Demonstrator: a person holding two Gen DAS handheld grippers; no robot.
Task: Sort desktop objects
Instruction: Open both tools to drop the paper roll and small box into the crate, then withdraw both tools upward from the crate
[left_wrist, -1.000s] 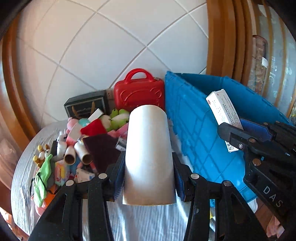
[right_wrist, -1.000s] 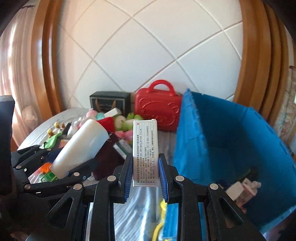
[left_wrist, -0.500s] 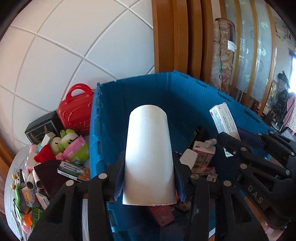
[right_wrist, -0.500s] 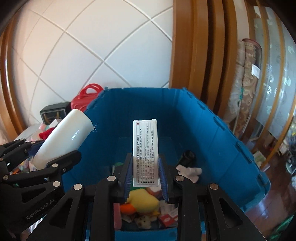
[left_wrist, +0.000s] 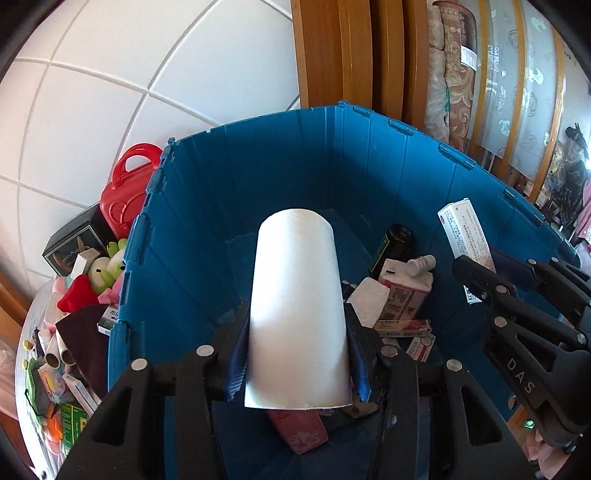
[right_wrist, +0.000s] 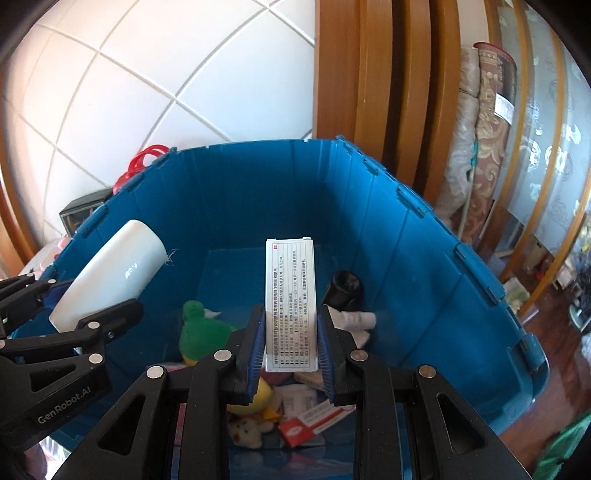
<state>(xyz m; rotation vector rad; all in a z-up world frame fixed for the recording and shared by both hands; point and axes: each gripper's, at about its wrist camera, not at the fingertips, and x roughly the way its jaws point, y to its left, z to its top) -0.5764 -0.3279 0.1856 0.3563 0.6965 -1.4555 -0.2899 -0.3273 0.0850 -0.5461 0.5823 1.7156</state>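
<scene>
Both carried items hang over the blue bin (left_wrist: 229, 206), ready to drop: left gripper (left_wrist: 297, 354) jaws clamp a white cup (left_wrist: 297, 310); right gripper (right_wrist: 291, 343), at three o'clock, pinches a medicine box (right_wrist: 291, 306).

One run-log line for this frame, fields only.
left gripper: shut on white tube | right gripper: shut on white box | both over blue bin | not released

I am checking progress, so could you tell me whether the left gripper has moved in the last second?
Yes. The left gripper, holding the white tube, swung rightward from the red case to above the blue bin.
</scene>
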